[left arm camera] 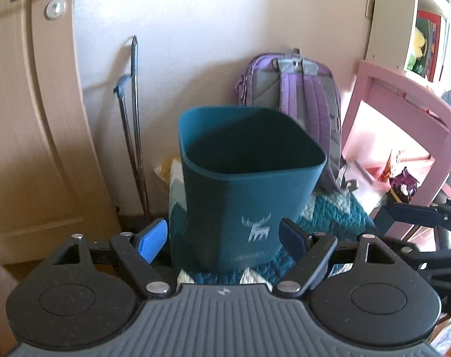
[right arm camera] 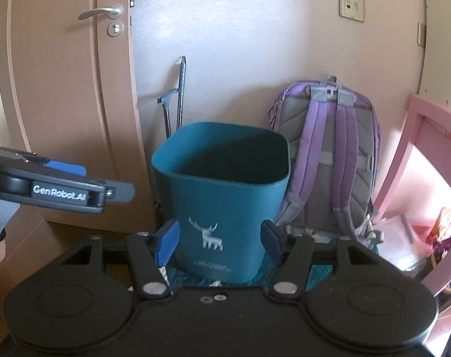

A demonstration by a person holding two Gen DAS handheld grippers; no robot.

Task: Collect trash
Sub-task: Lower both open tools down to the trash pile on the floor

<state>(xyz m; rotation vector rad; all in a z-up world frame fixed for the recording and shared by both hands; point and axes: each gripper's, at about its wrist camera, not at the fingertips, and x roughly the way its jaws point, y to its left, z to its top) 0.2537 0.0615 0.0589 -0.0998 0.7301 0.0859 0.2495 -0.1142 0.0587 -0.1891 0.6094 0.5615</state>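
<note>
A teal square bin (left arm camera: pixel 246 196) with a white deer logo stands on a teal and white knitted rug (left arm camera: pixel 329 211); it also shows in the right wrist view (right arm camera: pixel 222 199). Its inside looks dark and I see nothing in it. My left gripper (left arm camera: pixel 224 239) is open and empty, its blue pads (left arm camera: pixel 152 238) either side of the bin's base. My right gripper (right arm camera: pixel 219 242) is open and empty, facing the bin. Crumpled wrappers (left arm camera: pixel 402 183) lie on the floor under a pink chair at the right.
A purple backpack (right arm camera: pixel 329 154) leans on the wall behind the bin. A wooden door (right arm camera: pixel 62 104) is at the left, with a folded metal stick (right arm camera: pixel 176 101) beside it. A pink chair (left arm camera: pixel 404 113) and a bookshelf (left arm camera: pixel 427 29) stand at the right.
</note>
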